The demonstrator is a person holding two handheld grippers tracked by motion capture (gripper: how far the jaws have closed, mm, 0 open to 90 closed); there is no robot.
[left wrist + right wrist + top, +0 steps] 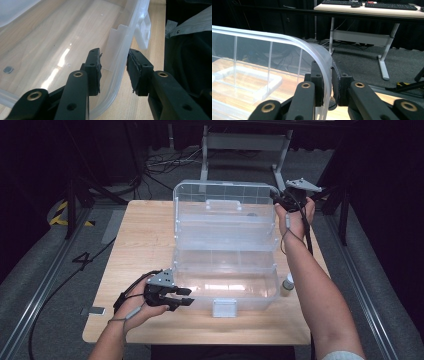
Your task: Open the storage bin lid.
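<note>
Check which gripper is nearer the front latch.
Left. The left gripper straddles the box's front wall beside the latch; the right gripper pinches the lid corner, far back.

A lab: black curtains (pixel 30 180), floor cables (pixel 165 162), and a keyboard desk (pixel 372 8).

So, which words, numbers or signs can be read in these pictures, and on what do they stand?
"4": a dark figure on the grey floor left of the light wooden table.
Small dark mark on the white paper slip beside the clear plastic storage box: too small to read.
No other text is readable.
</note>
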